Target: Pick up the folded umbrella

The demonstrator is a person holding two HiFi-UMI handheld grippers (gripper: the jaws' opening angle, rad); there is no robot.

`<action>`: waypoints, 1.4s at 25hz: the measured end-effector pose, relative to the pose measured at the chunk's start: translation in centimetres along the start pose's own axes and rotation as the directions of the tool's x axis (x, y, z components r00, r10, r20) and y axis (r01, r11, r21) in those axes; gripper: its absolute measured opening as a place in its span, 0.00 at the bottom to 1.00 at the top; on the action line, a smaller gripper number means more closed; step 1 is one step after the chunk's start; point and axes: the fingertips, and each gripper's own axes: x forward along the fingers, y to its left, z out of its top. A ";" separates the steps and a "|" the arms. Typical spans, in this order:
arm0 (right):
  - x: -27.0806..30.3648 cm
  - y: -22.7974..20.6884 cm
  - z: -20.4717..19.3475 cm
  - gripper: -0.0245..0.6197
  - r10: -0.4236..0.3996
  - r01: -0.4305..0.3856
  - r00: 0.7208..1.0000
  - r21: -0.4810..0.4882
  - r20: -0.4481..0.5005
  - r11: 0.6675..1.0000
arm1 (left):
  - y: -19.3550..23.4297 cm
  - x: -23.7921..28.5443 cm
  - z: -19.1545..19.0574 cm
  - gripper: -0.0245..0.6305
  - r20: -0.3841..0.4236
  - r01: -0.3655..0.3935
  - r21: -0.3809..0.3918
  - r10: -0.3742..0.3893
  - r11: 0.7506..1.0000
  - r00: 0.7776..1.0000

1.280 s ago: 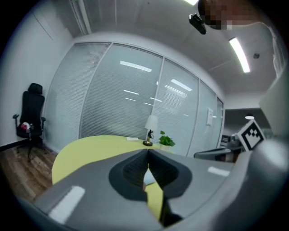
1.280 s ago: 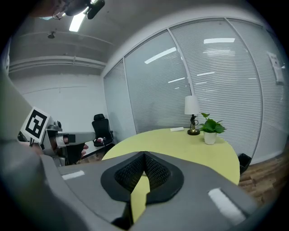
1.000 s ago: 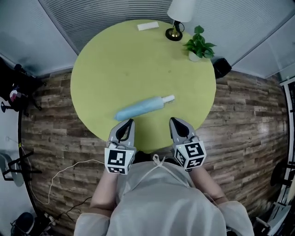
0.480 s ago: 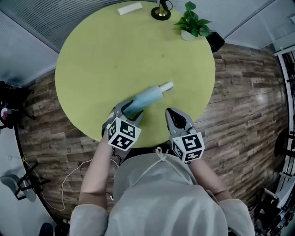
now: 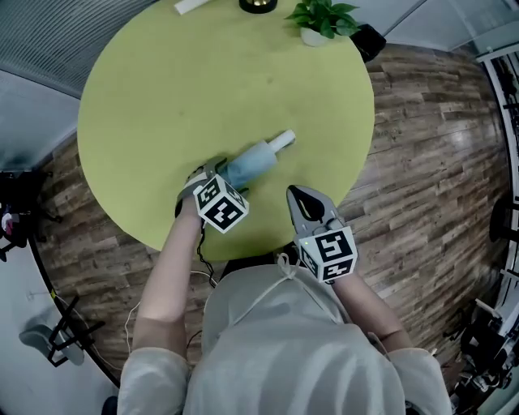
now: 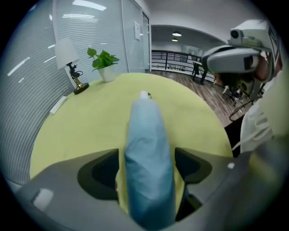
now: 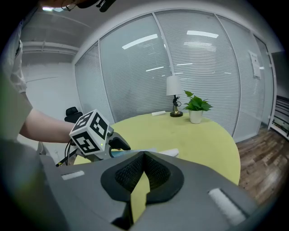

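The folded umbrella point(image 5: 253, 160) is light blue with a white handle end point(image 5: 281, 141). It lies on the round yellow-green table point(image 5: 162, 97), pointing away to the upper right. My left gripper point(image 5: 216, 175) points steeply down over the umbrella's near end. In the left gripper view the umbrella point(image 6: 148, 153) runs between the opening jaws of this gripper point(image 6: 146, 151), with a gap on each side. My right gripper point(image 5: 306, 203) hovers near the table's front edge, to the right of the umbrella. Its jaws point(image 7: 143, 154) are shut on nothing.
At the table's far edge stand a potted plant point(image 5: 320, 20), a lamp base point(image 5: 258, 5) and a flat white object point(image 5: 193, 5). A black object point(image 5: 366, 40) sits on the wood floor behind the table. Window blinds line the far wall.
My left gripper has come forward and down from the table's front edge onto the umbrella's near end, rolled, and spread its jaws around it. The right gripper has sunk a little.
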 end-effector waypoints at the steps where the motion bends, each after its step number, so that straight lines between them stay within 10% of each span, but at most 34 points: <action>1: 0.1 -0.3 -0.2 0.04 -0.003 0.003 1.000 0.006 -0.005 1.000 | 0.0 0.6 -0.2 0.63 -0.021 0.012 0.009 -0.012 1.000 1.000; 15: 0.8 -1.9 0.8 0.04 -0.031 0.031 0.999 0.009 -0.018 0.999 | -0.6 2.2 -1.1 0.54 -0.131 0.143 0.039 -0.136 0.989 0.982; 35: -0.4 -6.0 4.1 0.04 0.065 -0.069 0.997 -0.103 -0.035 0.992 | -0.1 -1.6 2.2 0.49 -0.082 -0.099 -0.077 0.093 0.992 0.992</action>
